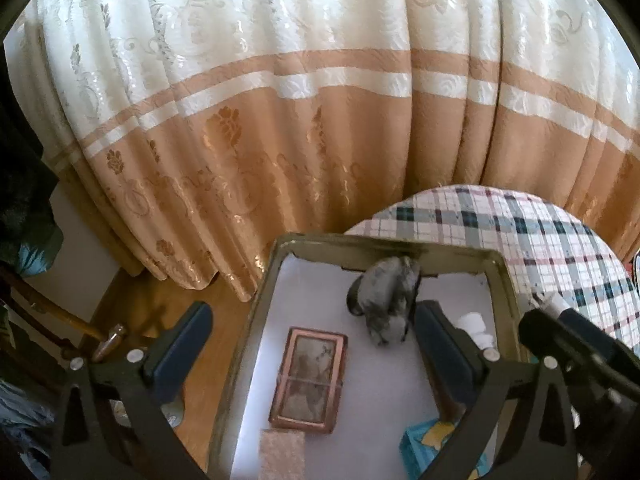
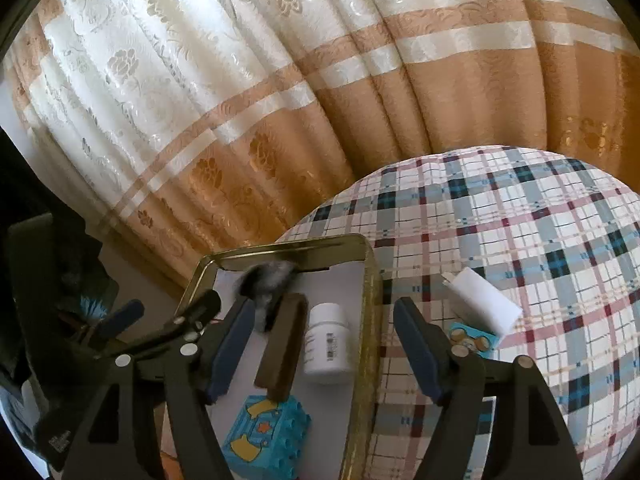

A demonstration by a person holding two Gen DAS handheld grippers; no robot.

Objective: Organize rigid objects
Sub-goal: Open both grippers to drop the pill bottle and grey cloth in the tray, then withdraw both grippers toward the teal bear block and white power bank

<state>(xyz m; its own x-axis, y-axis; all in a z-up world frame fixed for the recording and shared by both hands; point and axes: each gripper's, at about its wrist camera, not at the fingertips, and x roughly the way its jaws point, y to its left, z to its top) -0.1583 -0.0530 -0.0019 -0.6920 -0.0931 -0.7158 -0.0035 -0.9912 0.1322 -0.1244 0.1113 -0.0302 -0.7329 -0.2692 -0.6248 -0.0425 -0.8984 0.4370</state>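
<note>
Plaid bedcover (image 2: 520,208) carries gold-rimmed tray (image 2: 370,280). White bottle (image 2: 328,344) lies at tray's right edge: judged light, rigid, slippery; grasped best across body. Left gripper (image 1: 312,344) and right gripper (image 2: 324,344) spread, empty.

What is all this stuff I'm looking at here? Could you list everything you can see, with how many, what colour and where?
tray: one, gold rim, white floor, resting on the bed's edge
grey furry thing: one, grey, at the tray's far wall; cannot tell what it is
framed box: one, copper-pink, lying in the tray
white bottle: one, white, lying in the tray
brown bar: one, brown, beside the bottle
blue block: one, blue with yellow print, near end of the tray
white block: one, white, on the plaid bedcover
small blue card: one, blue, next to the white block
curtain: cream and tan, behind
left gripper: open, over the tray
right gripper: open, astride the tray's rim
</note>
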